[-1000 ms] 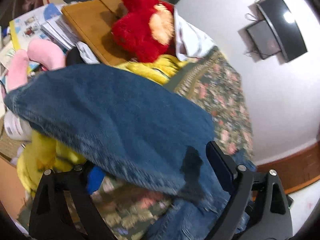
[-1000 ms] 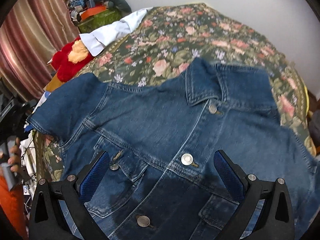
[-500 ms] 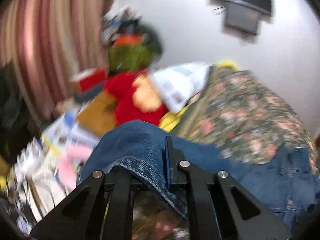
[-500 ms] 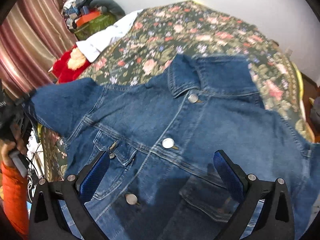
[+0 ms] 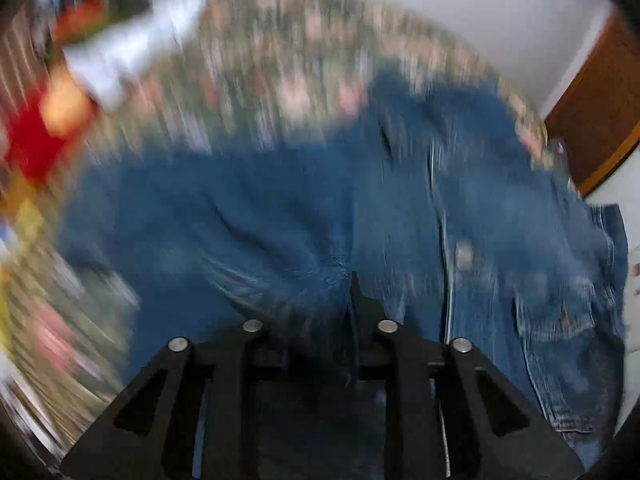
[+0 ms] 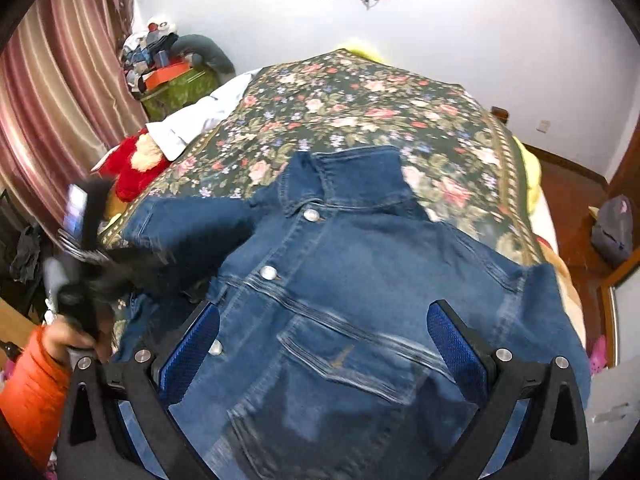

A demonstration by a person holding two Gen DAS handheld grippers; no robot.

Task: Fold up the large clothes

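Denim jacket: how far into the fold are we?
Done: denim jacket lies buttoned, front up, on the floral bedspread. In hand: left gripper is shut on its sleeve, carried in over the jacket front; that view is blurred. Right gripper hovers open above the chest. Left: other sleeve, body folds.

From the left wrist we look close and low across the denim jacket (image 5: pixel 280 216) — blurred; from the right wrist we look down from above, facing the far wall (image 6: pixel 460 20) — both share jacket and floral bedspread (image 6: pixel 360 104).
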